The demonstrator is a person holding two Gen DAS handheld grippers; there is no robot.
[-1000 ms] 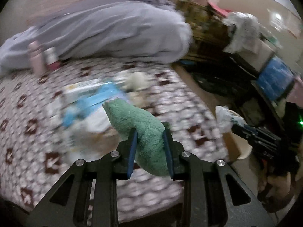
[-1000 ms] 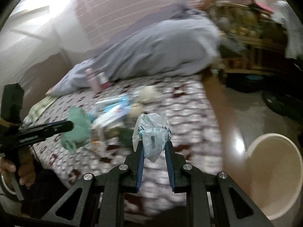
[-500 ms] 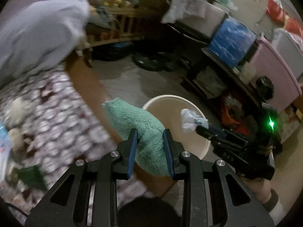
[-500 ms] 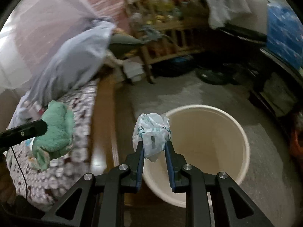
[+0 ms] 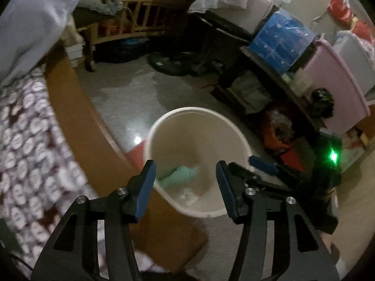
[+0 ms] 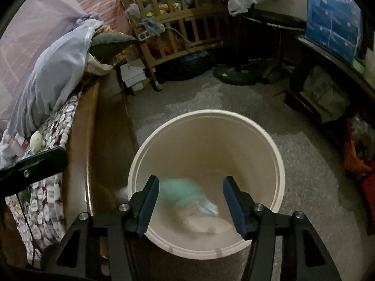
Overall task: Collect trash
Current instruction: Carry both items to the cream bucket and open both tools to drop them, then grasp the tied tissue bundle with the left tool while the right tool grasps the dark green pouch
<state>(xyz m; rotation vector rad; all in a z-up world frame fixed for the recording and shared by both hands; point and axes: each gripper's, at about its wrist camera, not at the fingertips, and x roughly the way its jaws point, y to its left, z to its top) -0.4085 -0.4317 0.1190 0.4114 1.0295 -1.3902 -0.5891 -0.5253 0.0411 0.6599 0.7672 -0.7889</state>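
No legible text, label or number on anything here.

Cream bucket (image 6: 279, 164) on speckled floor (image 6: 187, 103)

Bucket (image 6: 206, 126) on floor (image 6: 187, 103) right of bed (image 6: 79, 140); cloth (image 6: 180, 189) and wrapper (image 6: 208, 207) inside bucket; crib (image 6: 178, 18) behind.

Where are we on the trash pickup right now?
Done: the green cloth and the white wrapper are inside the cream bin. In hand: nothing; the left gripper and right gripper have just been opening over the bin, jaws empty. Left: a small pale item and more clutter show on the bed.
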